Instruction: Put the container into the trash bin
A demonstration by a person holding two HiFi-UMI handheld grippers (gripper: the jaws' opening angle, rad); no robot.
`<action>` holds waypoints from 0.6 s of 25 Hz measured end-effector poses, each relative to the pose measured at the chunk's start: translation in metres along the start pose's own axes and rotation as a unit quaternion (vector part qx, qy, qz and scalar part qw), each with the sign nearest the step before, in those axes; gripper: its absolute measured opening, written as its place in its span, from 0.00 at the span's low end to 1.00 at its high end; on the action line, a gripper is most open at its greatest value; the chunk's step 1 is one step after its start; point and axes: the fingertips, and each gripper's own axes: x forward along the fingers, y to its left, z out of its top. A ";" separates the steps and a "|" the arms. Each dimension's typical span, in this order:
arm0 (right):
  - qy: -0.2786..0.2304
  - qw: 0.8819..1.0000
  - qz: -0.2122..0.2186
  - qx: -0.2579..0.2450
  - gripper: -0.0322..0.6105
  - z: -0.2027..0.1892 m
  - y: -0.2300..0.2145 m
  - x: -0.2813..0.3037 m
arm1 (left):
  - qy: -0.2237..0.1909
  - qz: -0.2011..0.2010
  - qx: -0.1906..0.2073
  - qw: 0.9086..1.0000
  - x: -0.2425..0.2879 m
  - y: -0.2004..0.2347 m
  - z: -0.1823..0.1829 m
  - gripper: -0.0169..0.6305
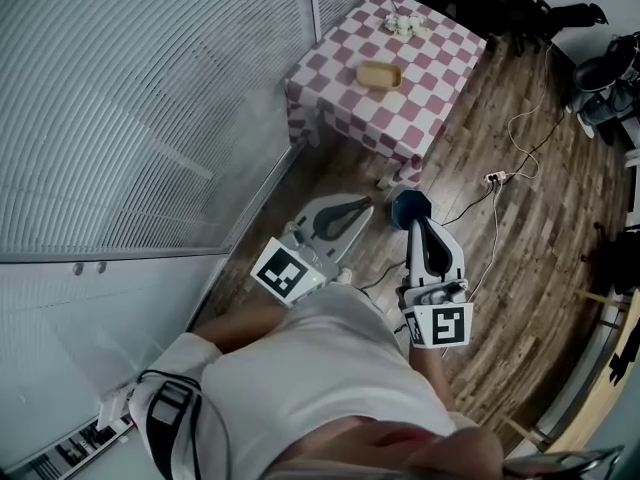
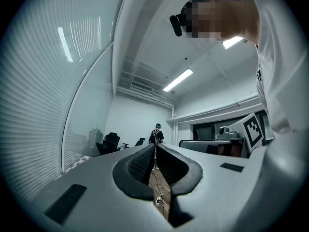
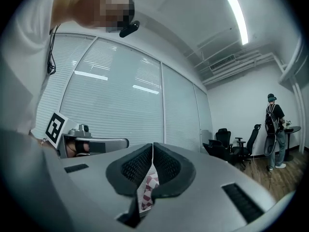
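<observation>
A tan container (image 1: 380,75) lies on a table with a red-and-white checked cloth (image 1: 345,108), far ahead of both grippers. On the floor by the table's near corner stands a dark blue bin (image 1: 410,205). My left gripper (image 1: 363,207) is shut and empty, held level and aimed at the table. My right gripper (image 1: 418,225) is also shut and empty, with its tip just over the bin in the head view. Both gripper views show the pads together, left gripper (image 2: 155,148) and right gripper (image 3: 152,145). A strip of the checked cloth (image 3: 150,185) shows under the right jaws.
Some small white objects (image 1: 403,25) sit at the table's far end. White blinds (image 1: 140,108) wall off the left. A power strip and cables (image 1: 497,177) lie on the wood floor. Office chairs (image 3: 224,144) and a standing person (image 3: 274,129) are further back.
</observation>
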 end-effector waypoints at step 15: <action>0.008 1.000 0.000 -0.017 0.10 -0.020 -0.029 0.074 | 0.016 0.006 -0.005 1.000 0.043 0.072 -0.026 0.08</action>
